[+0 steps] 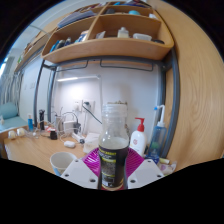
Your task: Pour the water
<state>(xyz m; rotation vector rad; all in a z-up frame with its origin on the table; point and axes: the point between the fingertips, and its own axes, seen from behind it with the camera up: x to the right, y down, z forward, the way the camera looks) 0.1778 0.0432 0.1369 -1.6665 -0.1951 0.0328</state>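
**Bottle held upright above the counter**

A wooden shelf unit [105, 35] is hanging overhead, and a wooden counter [35, 150] is stretching out below. Your gripper [113, 168] is clamping a clear plastic bottle [114, 140] between its pink pads [96, 163], holding it upright. A white pump dispenser [138, 137] is standing just behind, and a white cup [62, 160] is sitting nearby.

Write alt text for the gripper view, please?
A clear bottle with dark liquid at its base stands upright, gripped between the jaws of the gripper, above a wooden counter. Behind are a white pump bottle, a cup and wall shelves.
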